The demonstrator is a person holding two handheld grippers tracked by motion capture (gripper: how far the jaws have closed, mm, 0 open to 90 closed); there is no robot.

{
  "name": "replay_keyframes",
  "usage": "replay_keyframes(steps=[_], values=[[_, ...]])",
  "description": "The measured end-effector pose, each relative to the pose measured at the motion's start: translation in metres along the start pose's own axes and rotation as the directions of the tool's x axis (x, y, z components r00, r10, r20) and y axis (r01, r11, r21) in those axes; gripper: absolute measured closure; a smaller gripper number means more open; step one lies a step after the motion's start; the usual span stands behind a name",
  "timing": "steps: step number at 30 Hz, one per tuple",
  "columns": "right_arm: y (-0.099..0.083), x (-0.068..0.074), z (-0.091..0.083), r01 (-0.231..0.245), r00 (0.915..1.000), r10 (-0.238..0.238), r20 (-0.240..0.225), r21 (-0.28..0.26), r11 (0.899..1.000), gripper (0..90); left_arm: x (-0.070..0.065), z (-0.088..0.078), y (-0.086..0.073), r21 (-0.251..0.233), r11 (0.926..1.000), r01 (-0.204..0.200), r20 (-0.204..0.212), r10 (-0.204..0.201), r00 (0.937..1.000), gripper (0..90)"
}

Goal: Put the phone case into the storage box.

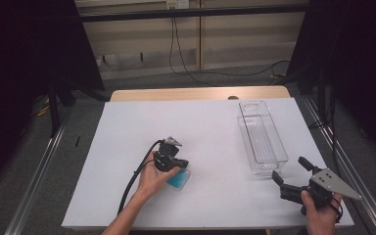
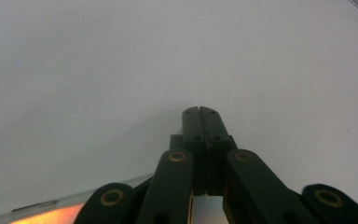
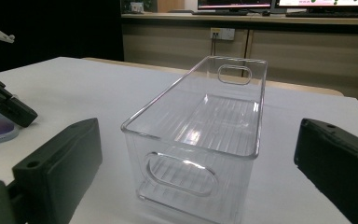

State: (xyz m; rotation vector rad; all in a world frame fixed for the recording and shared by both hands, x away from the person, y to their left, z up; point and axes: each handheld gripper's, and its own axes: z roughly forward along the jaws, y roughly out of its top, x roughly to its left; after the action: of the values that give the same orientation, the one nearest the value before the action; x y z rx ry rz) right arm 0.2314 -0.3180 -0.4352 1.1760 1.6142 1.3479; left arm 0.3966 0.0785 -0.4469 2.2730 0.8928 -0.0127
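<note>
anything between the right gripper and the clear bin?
Nothing visible. The right gripper has its jaws wide open facing the near end of the clear bin, with bare white tabletop between them. The left gripper and blue object sit off to the side.

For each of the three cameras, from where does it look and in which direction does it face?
High view: above the person's side, facing forward and down on the table; both forearms, the left hand-held gripper over a blue thing, the right hand-held gripper.
Left gripper view: on the left hand-held gripper, looking down along its shut jaws at the white surface.
Right gripper view: on the right hand-held gripper, low, facing the clear bin between its open jaws.
Shared: the high and right gripper views both show the bin.
</note>
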Motion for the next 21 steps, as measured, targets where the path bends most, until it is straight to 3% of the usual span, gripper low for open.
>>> replay_keyframes(steps=[7, 21], values=[[-0.0001, -0.0001, -0.0004, -0.001, 1.0, 0.001, 0.001, 0.0, 1.0, 0.4, 0.0003, -0.0018, -0.0051, -0.019, 0.9997, 0.018, 0.02, -0.017, 0.9997, 90.0], [-0.0001, 0.0003, 0.0003, 0.004, 1.0, -0.004, 0.002, 0.003, 1.0, 0.4, -0.0028, -0.0047, -0.0083, -0.008, 1.0, 0.0, 0.016, 0.0, 0.9999, 90.0]])
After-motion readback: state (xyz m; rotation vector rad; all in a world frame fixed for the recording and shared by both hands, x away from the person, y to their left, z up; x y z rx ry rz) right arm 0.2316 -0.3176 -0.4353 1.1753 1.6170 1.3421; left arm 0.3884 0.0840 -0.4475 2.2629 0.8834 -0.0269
